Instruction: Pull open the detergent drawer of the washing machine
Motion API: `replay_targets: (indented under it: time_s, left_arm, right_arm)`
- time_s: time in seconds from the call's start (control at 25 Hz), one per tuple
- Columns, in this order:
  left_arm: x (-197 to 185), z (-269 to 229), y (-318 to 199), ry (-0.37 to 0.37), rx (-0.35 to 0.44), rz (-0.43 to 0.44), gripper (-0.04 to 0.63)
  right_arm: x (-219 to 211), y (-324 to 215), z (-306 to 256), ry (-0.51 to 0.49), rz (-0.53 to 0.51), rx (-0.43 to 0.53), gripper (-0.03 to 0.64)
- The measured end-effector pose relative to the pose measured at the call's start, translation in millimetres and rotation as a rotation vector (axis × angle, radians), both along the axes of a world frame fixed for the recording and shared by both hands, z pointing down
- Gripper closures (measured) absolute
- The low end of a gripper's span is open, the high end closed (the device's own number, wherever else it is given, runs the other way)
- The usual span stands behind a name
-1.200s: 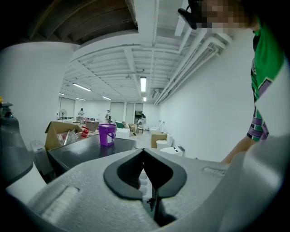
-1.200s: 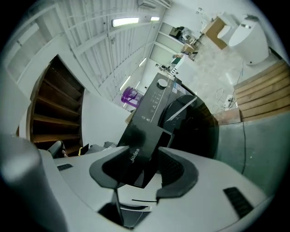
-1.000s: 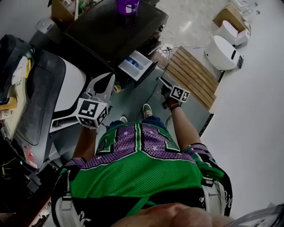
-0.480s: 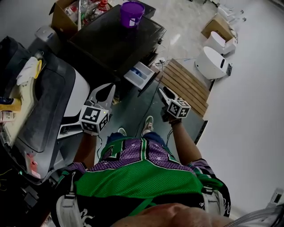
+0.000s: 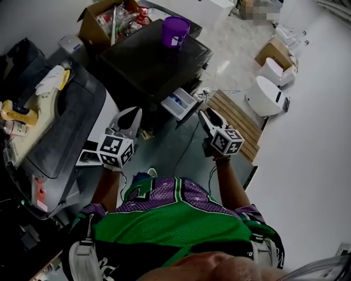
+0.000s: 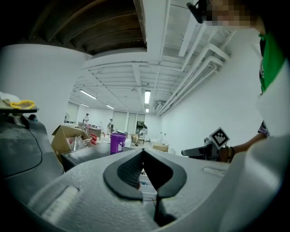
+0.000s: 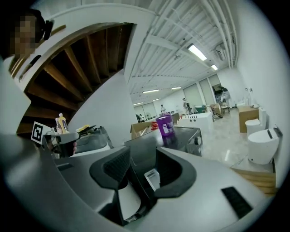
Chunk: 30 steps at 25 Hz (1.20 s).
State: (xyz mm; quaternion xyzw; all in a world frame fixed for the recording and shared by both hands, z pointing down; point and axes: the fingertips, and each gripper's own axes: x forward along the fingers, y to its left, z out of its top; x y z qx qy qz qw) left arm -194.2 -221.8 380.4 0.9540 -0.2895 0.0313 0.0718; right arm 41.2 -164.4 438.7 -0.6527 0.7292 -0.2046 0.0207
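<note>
The dark-topped washing machine (image 5: 148, 60) stands ahead with a purple cup (image 5: 175, 32) on it. Its white detergent drawer (image 5: 180, 103) sticks out of the front panel, pulled open. My right gripper (image 5: 205, 115) hovers just right of the drawer, apart from it, jaws open and empty. In the right gripper view the machine's top (image 7: 181, 136) and the cup (image 7: 164, 125) show past the spread pads of my right gripper (image 7: 142, 167). My left gripper (image 5: 133, 113) hangs left of the drawer, in front of the machine. In the left gripper view its pads meet at the tip of my left gripper (image 6: 142, 153), holding nothing.
A second machine with a dark lid (image 5: 60, 126) stands at the left, with a glove and yellow items on it. A cardboard box (image 5: 107, 16) sits behind. A wooden pallet (image 5: 238, 118) and white toilets (image 5: 266, 96) are on the floor at the right.
The right gripper has lifted and rolled beside the drawer. The left gripper has moved a little forward. The drawer stands pulled out as before.
</note>
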Motion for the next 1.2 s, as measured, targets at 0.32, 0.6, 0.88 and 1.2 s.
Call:
replay_targets:
  time_s: [0.32, 0.6, 0.88, 1.2]
  left_arm:
    - [8, -21, 25, 0.008, 0.025, -0.06, 0.581]
    - [55, -54, 71, 0.034, 0.096, -0.033, 0.581]
    - [76, -85, 112, 0.045, 0.149, -0.017, 0.581]
    - [86, -104, 137, 0.052, 0.193, -0.027, 0.581]
  right_arm:
    - [-8, 32, -57, 0.118, -0.086, 0.082, 0.439]
    - [15, 80, -115, 0.165, -0.081, 0.187, 0.439]
    - [44, 126, -143, 0.142, -0.047, 0.26, 0.448]
    - [59, 157, -160, 0.19, -0.014, 0.29, 0.512]
